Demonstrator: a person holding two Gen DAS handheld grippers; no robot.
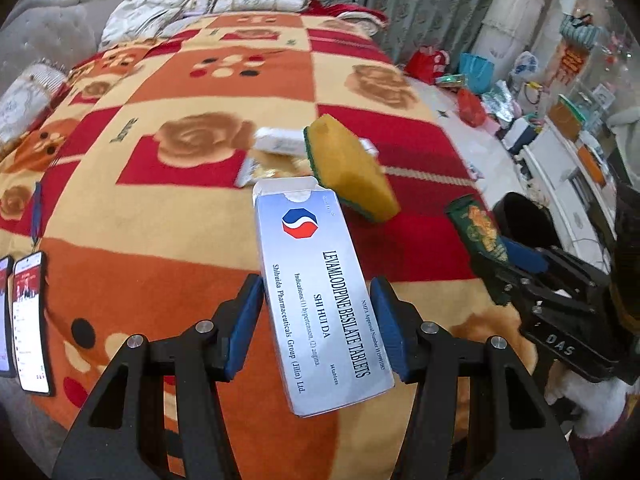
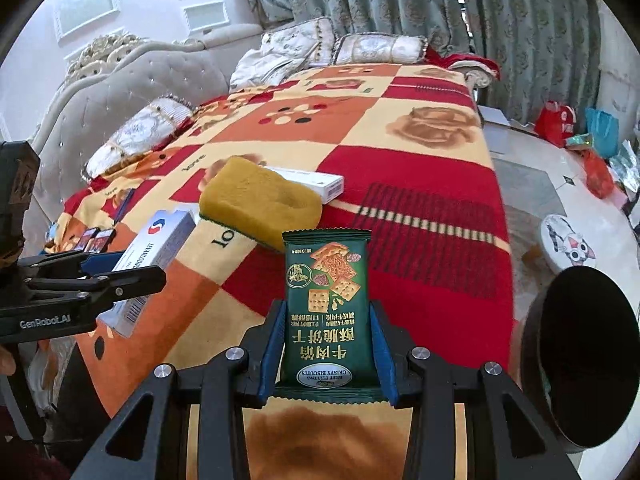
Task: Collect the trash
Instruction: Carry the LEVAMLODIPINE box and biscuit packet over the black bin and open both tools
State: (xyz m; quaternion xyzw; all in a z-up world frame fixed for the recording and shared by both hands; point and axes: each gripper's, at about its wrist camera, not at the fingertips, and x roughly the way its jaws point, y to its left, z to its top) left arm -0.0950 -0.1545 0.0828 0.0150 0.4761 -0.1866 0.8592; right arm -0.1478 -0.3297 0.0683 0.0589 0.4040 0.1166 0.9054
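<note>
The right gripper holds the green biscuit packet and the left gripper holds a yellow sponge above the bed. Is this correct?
Not quite. In the left wrist view, the left gripper holds a silver tablet box, not the sponge. The yellow sponge lies on the blanket. The right gripper does hold the green biscuit packet, as you say.

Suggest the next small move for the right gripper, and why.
Probably swing the right gripper right and over the black bin, then open. It is shut on the green biscuit packet, lifted off the blanket, and the bin's open mouth sits just to its right. The left gripper holds the tablet box too, so it can follow.
</note>
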